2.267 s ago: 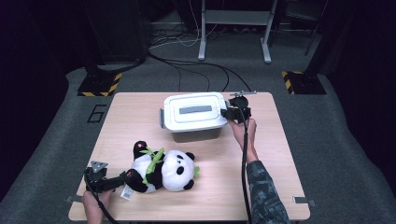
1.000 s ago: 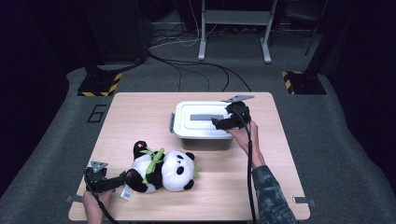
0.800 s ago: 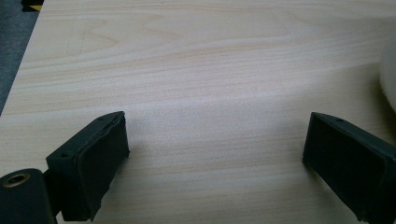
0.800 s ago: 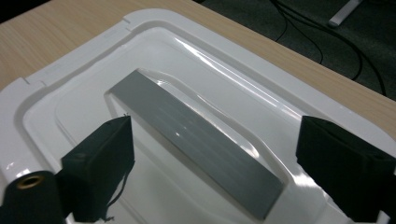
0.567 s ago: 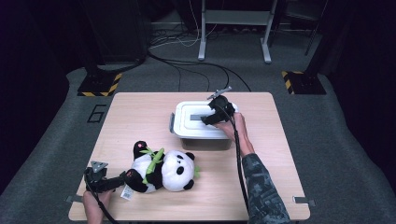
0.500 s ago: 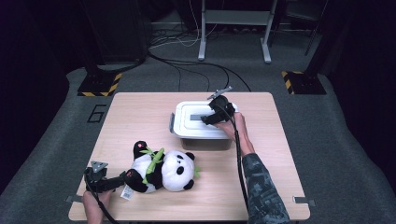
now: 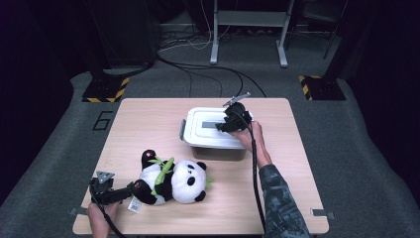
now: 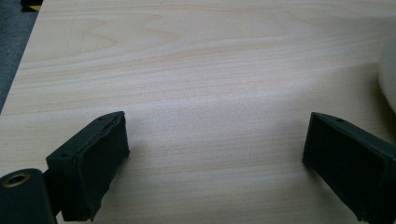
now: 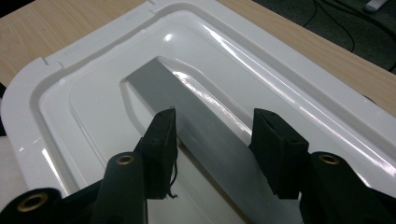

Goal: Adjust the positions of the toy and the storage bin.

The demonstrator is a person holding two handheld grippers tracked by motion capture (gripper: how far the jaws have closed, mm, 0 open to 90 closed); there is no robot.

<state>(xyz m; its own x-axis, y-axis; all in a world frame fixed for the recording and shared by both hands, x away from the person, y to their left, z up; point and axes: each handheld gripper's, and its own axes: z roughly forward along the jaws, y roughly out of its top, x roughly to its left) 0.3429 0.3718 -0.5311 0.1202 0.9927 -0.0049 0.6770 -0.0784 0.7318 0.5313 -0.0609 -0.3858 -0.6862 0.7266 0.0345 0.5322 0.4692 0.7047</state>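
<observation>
A white plastic box (image 7: 214,148) with a lid stands at the table's far middle. A grey handle (image 9: 196,102) lies in the lid's recess (image 7: 209,123). My right gripper (image 7: 224,127) reaches down onto the lid from the right. Its jaws have just been closing, and its pads (image 9: 163,135) now sit against both sides of the handle, right gripper (image 9: 215,135). A plush panda (image 7: 174,181) lies on its back near the front left. My left gripper (image 7: 128,191) rests on the table by the panda's foot. The left gripper (image 8: 215,158) is wide open over bare wood.
The wooden table (image 7: 297,148) has free room at its left and right. A white bit of plush (image 8: 388,70) shows at the right edge of the left gripper view. Cables (image 7: 198,74) and stand legs (image 7: 250,29) are on the floor behind the table.
The right gripper has moved left from the box's right end onto the lid and closed around the grey handle. The left gripper and the panda have stayed put.
</observation>
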